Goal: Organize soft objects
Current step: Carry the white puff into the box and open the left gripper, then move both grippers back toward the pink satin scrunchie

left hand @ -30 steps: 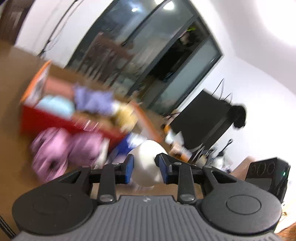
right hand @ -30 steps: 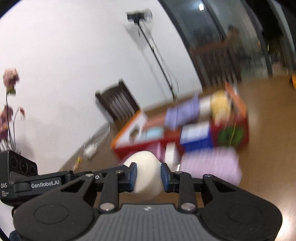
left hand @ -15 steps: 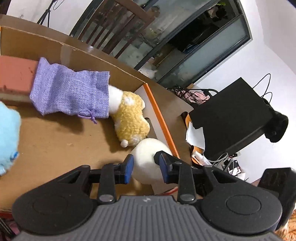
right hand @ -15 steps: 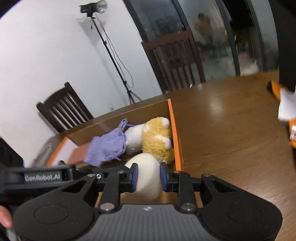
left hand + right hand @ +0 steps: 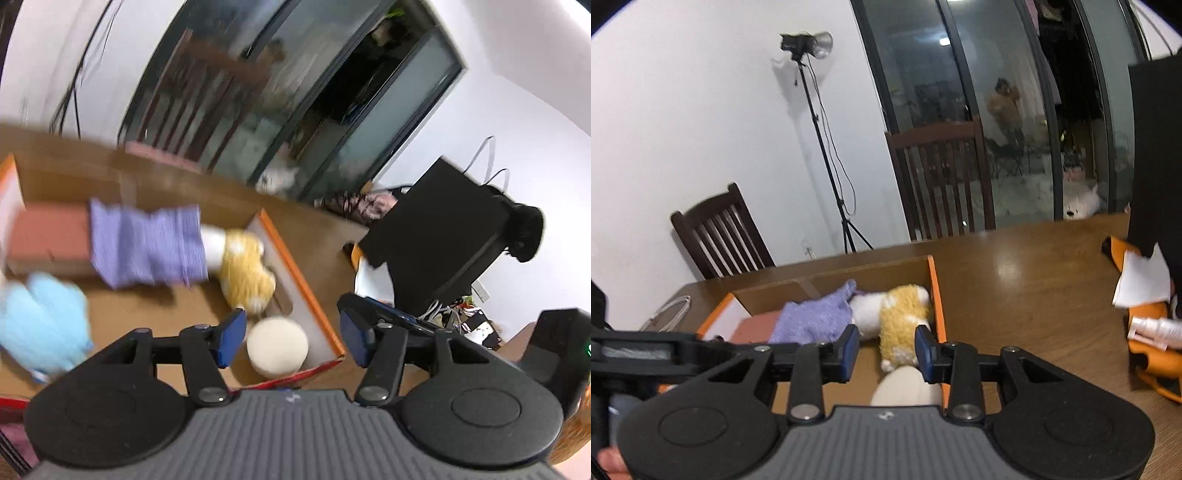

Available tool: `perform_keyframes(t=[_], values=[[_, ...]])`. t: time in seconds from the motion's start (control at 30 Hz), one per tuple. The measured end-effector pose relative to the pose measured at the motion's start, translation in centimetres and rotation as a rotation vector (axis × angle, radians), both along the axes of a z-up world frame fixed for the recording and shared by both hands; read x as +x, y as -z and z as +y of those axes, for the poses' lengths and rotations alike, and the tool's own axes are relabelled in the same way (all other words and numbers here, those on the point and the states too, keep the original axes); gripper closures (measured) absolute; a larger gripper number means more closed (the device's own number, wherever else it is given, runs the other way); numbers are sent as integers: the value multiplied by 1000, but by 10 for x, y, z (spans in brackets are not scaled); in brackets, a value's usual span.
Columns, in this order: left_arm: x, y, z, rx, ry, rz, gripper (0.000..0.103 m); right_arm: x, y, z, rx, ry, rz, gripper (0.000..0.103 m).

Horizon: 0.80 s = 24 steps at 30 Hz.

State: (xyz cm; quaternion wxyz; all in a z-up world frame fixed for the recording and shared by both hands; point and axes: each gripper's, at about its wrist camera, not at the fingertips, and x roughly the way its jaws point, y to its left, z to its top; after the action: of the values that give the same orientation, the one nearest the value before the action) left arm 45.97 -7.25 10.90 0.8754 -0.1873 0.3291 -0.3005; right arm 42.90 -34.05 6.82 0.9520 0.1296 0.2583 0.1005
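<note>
Nearest in, the left gripper has just been opening; its jaws stand wide, and the cream ball sits below and between them, touched by neither pad, in the near right corner of the box. The right gripper has just been opening too, jaws apart by a narrower gap, nothing pressed between them; the ball shows just beneath its pads. So the ball looks dropped off, both grippers free.

By its rounded, matte look I'd judge it light and squashy, likely to roll if nudged; best taken across its middle with a gentle squeeze.

Just beyond lies the yellow-and-white plush against the box's orange right wall, fluffy and limp, easiest pinched around the body. Next to it the purple pouch drapes partly over a reddish block: floppy cloth, grab a bunched fold. A blue plush sits at the left.

Farther off, bare table, then chairs.
</note>
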Motion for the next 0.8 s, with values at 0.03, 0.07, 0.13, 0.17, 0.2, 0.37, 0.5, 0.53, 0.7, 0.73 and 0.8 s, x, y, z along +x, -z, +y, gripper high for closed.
perform_keyframes(t=[0.03,0.07,0.13,0.17,0.2,0.37,0.5,0.53,0.7,0.73,0.8], values=[[-8,-9,5,21,-7,-32,41,-4,-7,-1,3,-4,-11,63],[-20,-20,11,65,-26,-77,40,-9,-15,-3,1,-12,-24,58],[-43,-33,19,161,-77,-163,34,-19,-26,-3,-15,-23,-43,52],[-60,-37,24,222,-117,-211,30,-29,-31,-1,-28,-32,-59,46],[-78,-38,29,281,-157,-261,27,-38,-33,1,-39,-39,-72,44],[-168,-15,51,394,-252,-416,19,-109,-18,22,-93,-125,-164,29],[-225,14,66,395,-348,-436,11,-164,6,42,-139,-168,-224,19],[-235,20,70,394,-370,-430,11,-172,10,45,-142,-167,-222,19],[-274,41,89,388,-436,-368,9,-216,34,52,-91,-146,-195,17],[-277,44,93,392,-446,-355,9,-222,38,52,-79,-152,-190,17],[-280,47,99,413,-467,-348,9,-226,45,51,-91,-139,-179,16]])
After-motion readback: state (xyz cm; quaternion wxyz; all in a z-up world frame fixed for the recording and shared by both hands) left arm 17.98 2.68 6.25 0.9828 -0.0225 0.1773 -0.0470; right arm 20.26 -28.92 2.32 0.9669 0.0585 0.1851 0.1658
